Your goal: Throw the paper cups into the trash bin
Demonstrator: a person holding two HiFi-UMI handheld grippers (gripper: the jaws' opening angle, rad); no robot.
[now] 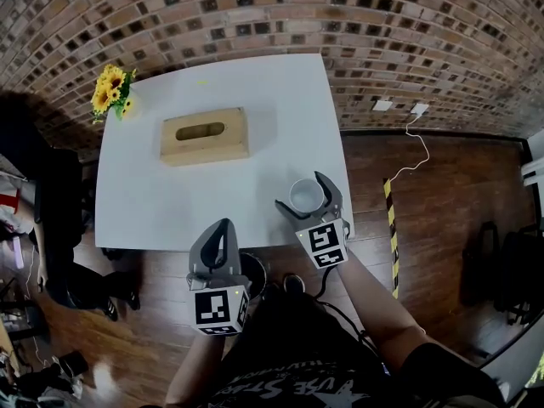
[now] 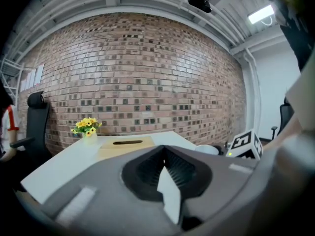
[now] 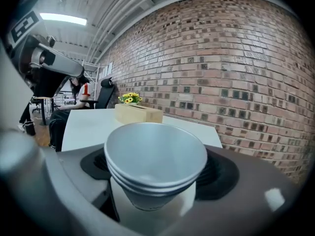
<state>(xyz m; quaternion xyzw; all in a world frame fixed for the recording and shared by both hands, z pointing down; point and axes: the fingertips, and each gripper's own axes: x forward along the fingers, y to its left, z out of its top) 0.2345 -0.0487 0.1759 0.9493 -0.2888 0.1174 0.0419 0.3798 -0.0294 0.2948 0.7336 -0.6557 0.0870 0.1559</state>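
Brickwork (image 1: 382, 24) runs behind the white desk (image 1: 170, 202). Wooden box (image 1: 205, 135) with a slot in its top lies mid-desk, toward the wall side. Your left gripper (image 1: 224, 225) is at the desk's near edge, jaws pressed together with nothing between them. Your right gripper (image 1: 300, 190) is over the near right corner, jaws closed on the paper cups (image 3: 155, 161). Yellow flowers (image 1: 111, 90) stand at the far left corner. The paper cups are nested, mouths up, well apart from the box. Can't tell whether they touch the desk.
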